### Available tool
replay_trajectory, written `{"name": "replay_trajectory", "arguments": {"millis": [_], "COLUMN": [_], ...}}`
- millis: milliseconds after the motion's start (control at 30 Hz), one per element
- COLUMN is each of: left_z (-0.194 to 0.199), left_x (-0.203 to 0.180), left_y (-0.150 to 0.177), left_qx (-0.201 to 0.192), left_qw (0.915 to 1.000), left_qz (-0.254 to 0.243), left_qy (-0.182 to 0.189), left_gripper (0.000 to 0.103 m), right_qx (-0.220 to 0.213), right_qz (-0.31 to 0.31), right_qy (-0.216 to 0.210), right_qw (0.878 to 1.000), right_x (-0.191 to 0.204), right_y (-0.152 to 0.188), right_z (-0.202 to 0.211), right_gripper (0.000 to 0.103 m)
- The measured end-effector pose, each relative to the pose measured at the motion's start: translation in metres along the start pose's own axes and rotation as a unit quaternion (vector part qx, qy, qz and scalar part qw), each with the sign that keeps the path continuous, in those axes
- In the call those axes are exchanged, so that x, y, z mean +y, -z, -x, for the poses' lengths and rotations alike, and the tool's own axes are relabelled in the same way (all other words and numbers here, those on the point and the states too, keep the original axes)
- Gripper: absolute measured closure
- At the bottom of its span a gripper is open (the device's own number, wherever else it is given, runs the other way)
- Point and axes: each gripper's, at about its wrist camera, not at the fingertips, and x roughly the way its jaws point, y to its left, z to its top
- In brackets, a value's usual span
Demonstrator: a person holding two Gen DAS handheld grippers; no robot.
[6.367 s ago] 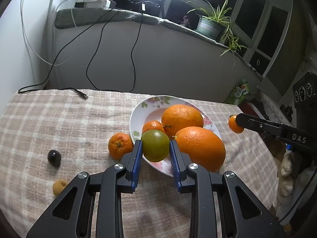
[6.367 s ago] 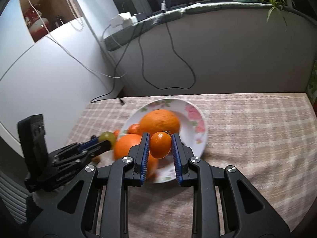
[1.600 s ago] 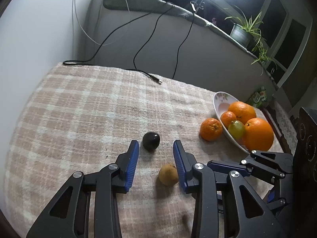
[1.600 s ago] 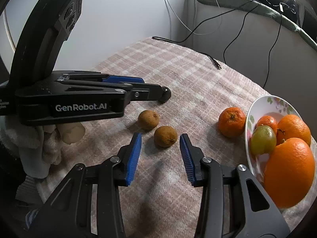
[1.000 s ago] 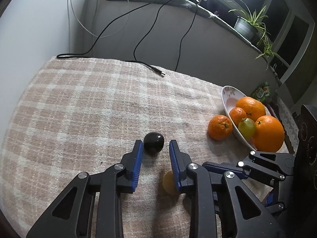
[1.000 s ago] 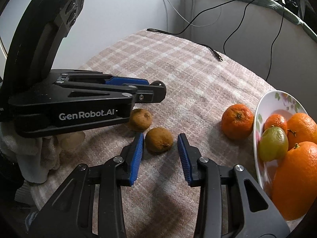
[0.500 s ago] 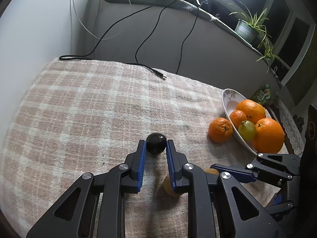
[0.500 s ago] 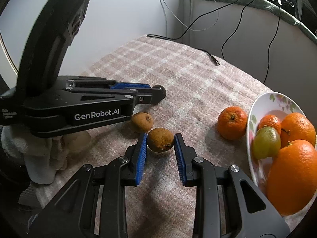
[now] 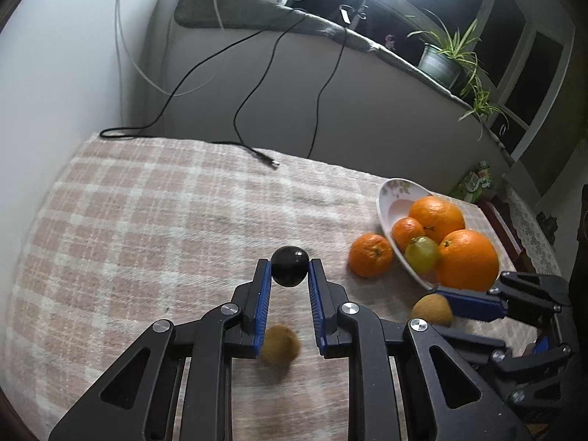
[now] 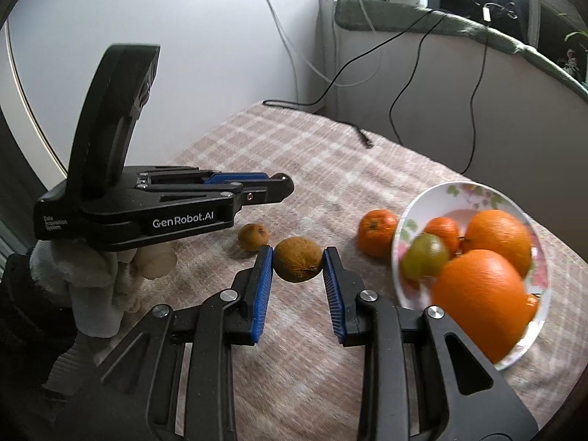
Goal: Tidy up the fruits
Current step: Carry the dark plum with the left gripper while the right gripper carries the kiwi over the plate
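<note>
Left wrist view: left gripper (image 9: 290, 270) clenches a smooth, slippery dark fruit (image 9: 289, 265) across its middle (light, bruisable); at four o'clock, right gripper (image 10: 297, 259) grasps a rough brown fruit (image 10: 298, 264).

Our grippers (image 9: 289, 275) are black with blue ribbed pads (image 9: 262, 305), silver screws (image 9: 227, 308), white "GenRobot.AI" lettering (image 10: 182, 219).

A tangerine (image 9: 370, 260) lies just left of the plate (image 9: 389, 198) holding other fruit.
</note>
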Motion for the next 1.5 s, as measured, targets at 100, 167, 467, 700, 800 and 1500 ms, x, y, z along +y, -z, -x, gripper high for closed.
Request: {"name": "replay_trajectory", "arguments": {"millis": [100, 167, 467, 700, 800, 1500], "left_z": [0.0, 0.0, -0.005, -0.016, -0.019, -0.047], "left_x": [-0.008, -0.015, -0.045, -0.064, -0.073, -0.118], "left_y": [-0.002, -0.004, -0.014, -0.021, -0.024, -0.044], "left_qx": [-0.002, -0.003, -0.007, -0.004, -0.004, -0.002], "left_qw": [1.0, 0.9999, 0.9994, 0.9989, 0.9985, 0.9959], "left_qz": [-0.007, -0.012, -0.032, -0.041, -0.047, -0.081], "left_qy": [0.002, 0.005, 0.015, 0.024, 0.027, 0.039], "left_gripper": [0.084, 0.084, 0.084, 0.084, 0.084, 0.084], "right_qx": [-0.01, -0.016, -0.04, -0.052, -0.056, -0.059], "right_qz": [-0.002, -0.006, -0.021, -0.039, -0.043, -0.09], "right_qy": [0.006, 0.008, 0.027, 0.047, 0.056, 0.099], "right_qw": [1.0, 1.0, 0.999, 0.997, 0.996, 0.989], "right_x": [-0.007, -0.013, -0.042, -0.071, -0.082, -0.158], "right_y": [0.001, 0.0, 0.001, 0.006, 0.009, 0.02], "right_z": [0.014, 0.022, 0.052, 0.069, 0.076, 0.077], "right_gripper": [0.074, 0.074, 0.074, 0.074, 0.074, 0.074]}}
